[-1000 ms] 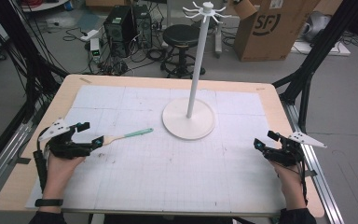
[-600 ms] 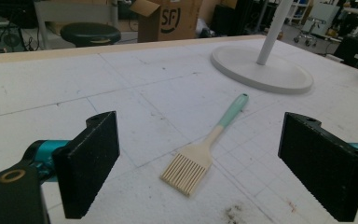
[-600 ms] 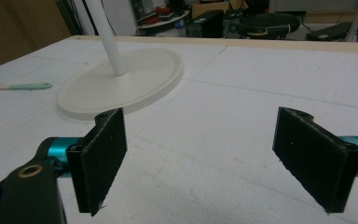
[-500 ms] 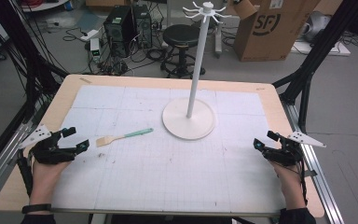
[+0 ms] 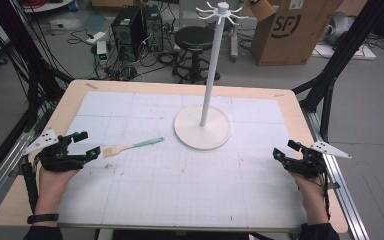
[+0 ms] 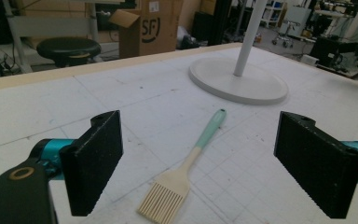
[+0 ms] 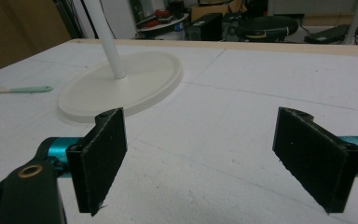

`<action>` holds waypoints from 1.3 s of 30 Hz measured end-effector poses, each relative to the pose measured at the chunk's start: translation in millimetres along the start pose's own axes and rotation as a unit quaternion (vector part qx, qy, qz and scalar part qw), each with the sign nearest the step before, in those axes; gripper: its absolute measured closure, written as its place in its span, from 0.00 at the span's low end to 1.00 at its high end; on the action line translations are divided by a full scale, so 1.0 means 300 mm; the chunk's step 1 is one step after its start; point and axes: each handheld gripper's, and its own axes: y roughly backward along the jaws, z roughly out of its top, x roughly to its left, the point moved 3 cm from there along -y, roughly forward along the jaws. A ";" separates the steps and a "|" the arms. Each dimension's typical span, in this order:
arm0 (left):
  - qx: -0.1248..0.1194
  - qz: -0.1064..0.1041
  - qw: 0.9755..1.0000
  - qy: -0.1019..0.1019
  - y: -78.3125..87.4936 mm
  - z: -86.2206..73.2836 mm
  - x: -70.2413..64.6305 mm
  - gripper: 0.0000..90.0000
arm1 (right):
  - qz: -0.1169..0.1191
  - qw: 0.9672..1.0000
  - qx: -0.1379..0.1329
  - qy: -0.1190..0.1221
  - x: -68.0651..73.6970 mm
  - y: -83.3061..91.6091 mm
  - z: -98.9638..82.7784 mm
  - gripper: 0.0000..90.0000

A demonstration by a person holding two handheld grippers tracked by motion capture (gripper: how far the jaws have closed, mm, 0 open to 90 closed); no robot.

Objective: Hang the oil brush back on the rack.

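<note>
Jaws of my left tool [image 5: 87,144] stand wide apart, gripping nothing, and the pastry brush [image 6: 186,172] lies flat on the worktop [image 5: 180,195] just ahead, its pale bristles nearest me, mint handle pointing toward the white stand [image 5: 203,126]. That stand has a round, smooth base and a slim upright pole. My right tool [image 5: 284,151] rests well apart, also spread wide, over gridded white matting.

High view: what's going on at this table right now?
A person holds two grippers, both open and empty. The left gripper sits by the bristle end of a pastry brush lying flat on the table. The right gripper rests near the right edge. A white hook stand stands mid-table.
</note>
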 end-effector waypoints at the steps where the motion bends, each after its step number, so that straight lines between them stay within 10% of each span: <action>1: 0.007 -0.005 1.000 -0.004 -0.019 0.003 -0.006 0.18 | 0.001 1.000 0.001 0.000 0.000 0.000 0.000 0.19; 21: 0.107 -0.038 0.992 -0.052 -0.211 0.025 -0.044 0.25 | 0.001 1.000 0.000 0.001 -0.003 -0.005 0.000 0.19; 39: 0.206 -0.032 0.973 -0.102 -0.344 -0.049 -0.018 0.57 | 0.001 1.000 0.001 0.003 -0.004 -0.006 0.000 0.19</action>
